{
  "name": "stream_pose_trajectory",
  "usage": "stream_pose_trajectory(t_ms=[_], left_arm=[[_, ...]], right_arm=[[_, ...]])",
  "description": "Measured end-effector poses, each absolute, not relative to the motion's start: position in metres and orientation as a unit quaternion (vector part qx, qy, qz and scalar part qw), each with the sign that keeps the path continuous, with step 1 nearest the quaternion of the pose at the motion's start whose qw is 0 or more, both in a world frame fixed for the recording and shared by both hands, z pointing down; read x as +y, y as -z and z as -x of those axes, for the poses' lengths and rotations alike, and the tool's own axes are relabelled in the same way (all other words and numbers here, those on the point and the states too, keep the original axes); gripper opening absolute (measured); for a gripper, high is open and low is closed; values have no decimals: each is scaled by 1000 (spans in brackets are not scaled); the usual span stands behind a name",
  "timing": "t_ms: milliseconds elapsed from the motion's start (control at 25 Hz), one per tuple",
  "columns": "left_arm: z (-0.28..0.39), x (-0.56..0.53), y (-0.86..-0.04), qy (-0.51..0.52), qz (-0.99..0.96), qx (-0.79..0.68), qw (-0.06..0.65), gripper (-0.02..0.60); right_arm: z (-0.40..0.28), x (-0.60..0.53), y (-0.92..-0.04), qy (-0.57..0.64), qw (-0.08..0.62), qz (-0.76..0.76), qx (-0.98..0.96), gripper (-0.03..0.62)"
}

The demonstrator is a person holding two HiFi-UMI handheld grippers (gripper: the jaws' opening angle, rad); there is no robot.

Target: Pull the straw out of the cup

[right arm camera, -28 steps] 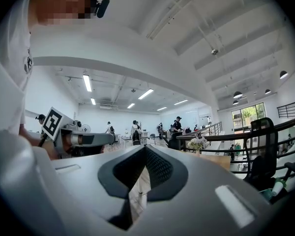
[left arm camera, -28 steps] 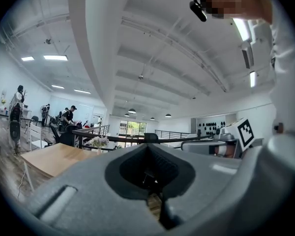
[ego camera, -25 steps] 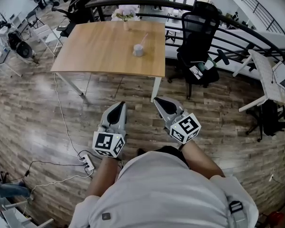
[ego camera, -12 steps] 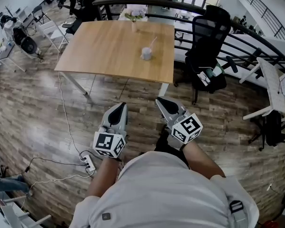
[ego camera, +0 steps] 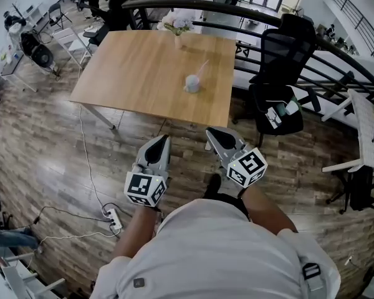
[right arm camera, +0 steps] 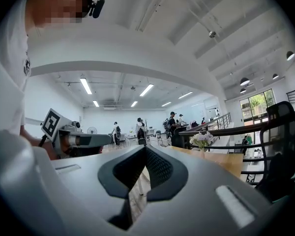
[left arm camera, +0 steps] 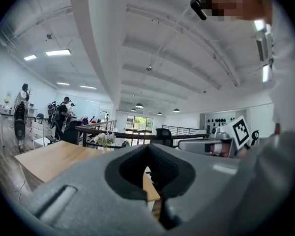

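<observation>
A small pale cup (ego camera: 191, 84) with a pink straw (ego camera: 202, 68) leaning up and to the right stands on the wooden table (ego camera: 137, 67), near its right side. Both grippers are held level in front of the person's body, over the floor and short of the table's near edge. My left gripper (ego camera: 164, 138) is shut with nothing in it. My right gripper (ego camera: 210, 131) is also shut and empty. In the left gripper view the closed jaws hide the cup. The right gripper view shows only the table's edge (right arm camera: 221, 162).
A vase of flowers (ego camera: 176, 26) stands at the table's far edge. A black office chair (ego camera: 280, 67) sits right of the table before a curved railing (ego camera: 237, 8). A power strip (ego camera: 114, 217) and cables lie on the floor at left. People stand far back.
The person has walked toward the table, so the table and cup now sit lower and nearer in the head view. Both grippers stayed shut, side by side before the body.
</observation>
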State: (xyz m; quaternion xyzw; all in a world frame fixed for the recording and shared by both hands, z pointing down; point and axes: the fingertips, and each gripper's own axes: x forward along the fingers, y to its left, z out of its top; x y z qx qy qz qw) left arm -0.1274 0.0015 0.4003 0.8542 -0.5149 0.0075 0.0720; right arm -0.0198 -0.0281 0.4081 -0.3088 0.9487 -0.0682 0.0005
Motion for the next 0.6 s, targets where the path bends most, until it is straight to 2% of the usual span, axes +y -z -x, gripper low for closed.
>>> stream_pose_trajectory(t_ms=[600], left_arm=[[25,-159,-404,-12,-848,-524,74,5]], right_arm=[[-86,-186,-414,94,-2,293,951,9]])
